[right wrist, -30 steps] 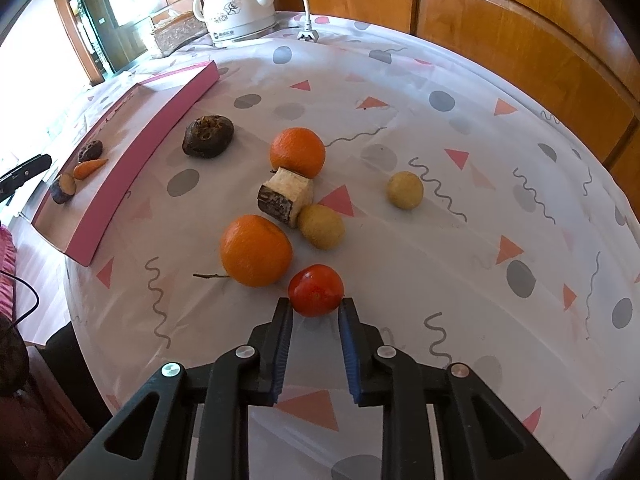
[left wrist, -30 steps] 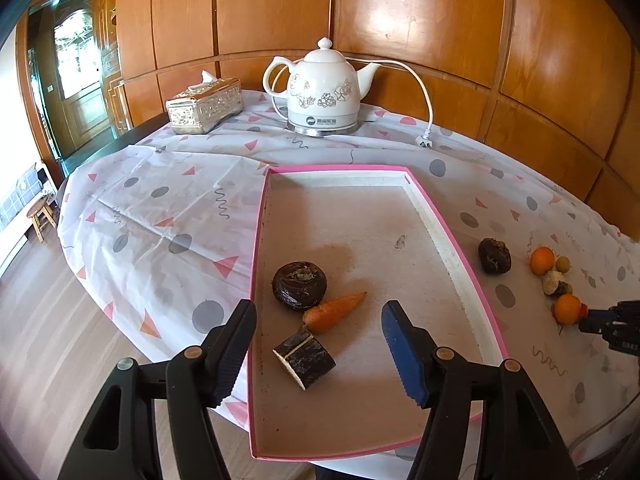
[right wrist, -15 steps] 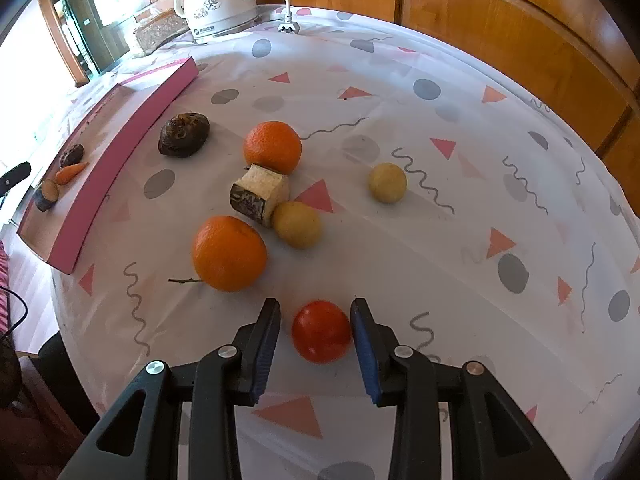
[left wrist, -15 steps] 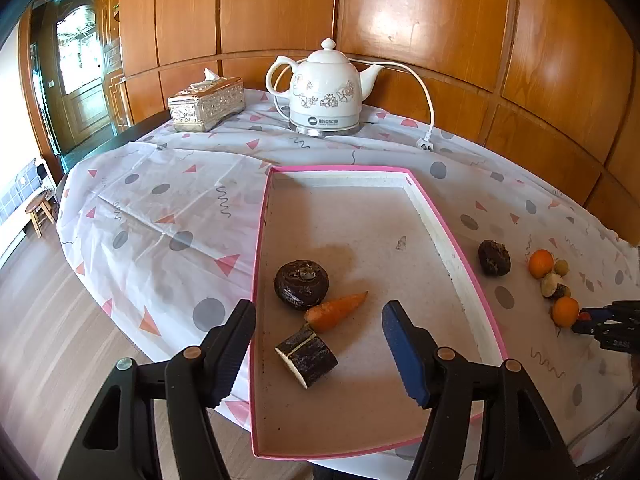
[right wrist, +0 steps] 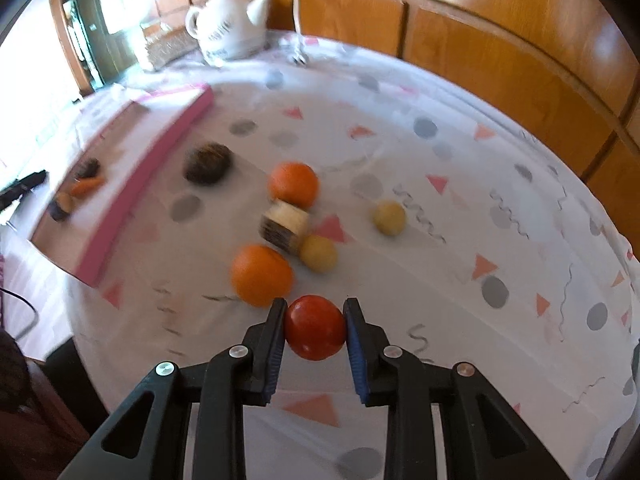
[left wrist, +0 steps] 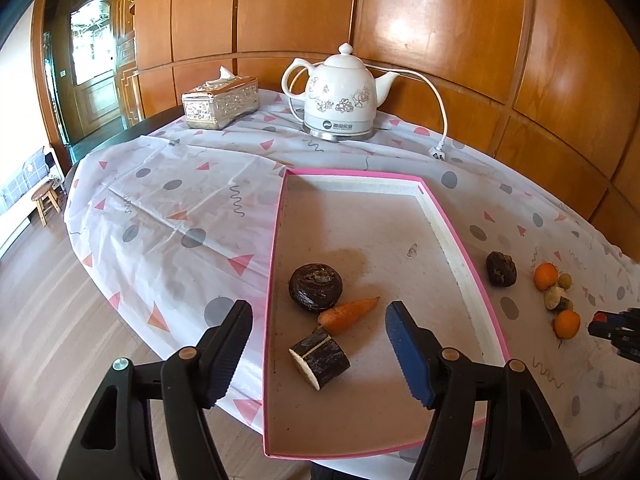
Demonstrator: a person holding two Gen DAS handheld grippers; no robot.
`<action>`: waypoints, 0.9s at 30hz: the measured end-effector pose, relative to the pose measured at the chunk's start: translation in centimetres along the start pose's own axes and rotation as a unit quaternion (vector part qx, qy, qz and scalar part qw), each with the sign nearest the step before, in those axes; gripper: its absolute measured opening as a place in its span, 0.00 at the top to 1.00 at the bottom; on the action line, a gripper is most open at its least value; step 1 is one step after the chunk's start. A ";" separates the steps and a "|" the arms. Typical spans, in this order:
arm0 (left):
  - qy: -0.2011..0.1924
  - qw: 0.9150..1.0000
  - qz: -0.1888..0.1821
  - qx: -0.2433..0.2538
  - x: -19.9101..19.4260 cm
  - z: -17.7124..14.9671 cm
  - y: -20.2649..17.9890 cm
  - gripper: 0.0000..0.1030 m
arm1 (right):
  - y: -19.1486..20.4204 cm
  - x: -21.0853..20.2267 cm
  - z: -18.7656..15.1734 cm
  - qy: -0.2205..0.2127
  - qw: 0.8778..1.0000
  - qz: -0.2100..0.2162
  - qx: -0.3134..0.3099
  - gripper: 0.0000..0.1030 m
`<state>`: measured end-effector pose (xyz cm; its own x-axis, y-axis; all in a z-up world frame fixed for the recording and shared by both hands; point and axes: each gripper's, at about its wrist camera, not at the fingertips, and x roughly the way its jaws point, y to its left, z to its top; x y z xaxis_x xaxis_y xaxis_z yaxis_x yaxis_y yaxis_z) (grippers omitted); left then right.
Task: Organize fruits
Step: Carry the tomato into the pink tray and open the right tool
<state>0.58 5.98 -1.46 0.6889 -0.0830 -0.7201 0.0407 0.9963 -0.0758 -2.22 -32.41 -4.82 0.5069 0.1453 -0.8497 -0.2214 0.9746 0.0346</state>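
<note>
Jaws of right gripper (right wrist: pixel 315 316) clamped on red tomato (right wrist: pixel 315 327).

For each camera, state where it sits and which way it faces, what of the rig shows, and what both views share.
Left wrist: sits on the left gripper, looking over the pink tray toward the kettle; its two open fingers show.
Right wrist: sits on the right gripper, looking across the tablecloth at loose fruit; its fingers clamp a red tomato.
Shared: tray, kettle, carrot, two oranges.
</note>
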 end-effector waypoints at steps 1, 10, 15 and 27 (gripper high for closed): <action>-0.001 1.000 0.000 0.000 -0.1 0.0 0.0 0.32 | 0.6 -0.2 0.2 -0.003 1.000 0.004 -0.004 0.73; -0.003 1.000 -0.003 -0.004 -0.3 0.0 0.2 0.32 | 7.2 0.0 1.9 -0.023 0.996 0.080 -0.030 0.73; -0.006 1.000 -0.005 -0.012 -0.5 0.2 0.4 0.29 | 11.3 0.5 3.8 -0.033 0.991 0.121 -0.044 0.73; -0.007 0.998 0.011 -0.057 0.0 0.6 3.2 0.29 | 18.1 2.6 6.5 -0.031 0.984 0.166 -0.061 0.72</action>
<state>1.14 9.18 -1.33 0.6984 -0.0597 -0.7132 -0.0574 0.9886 -0.1389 0.54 -13.31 -2.96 0.4394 0.4652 -0.7684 -0.4801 0.8446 0.2368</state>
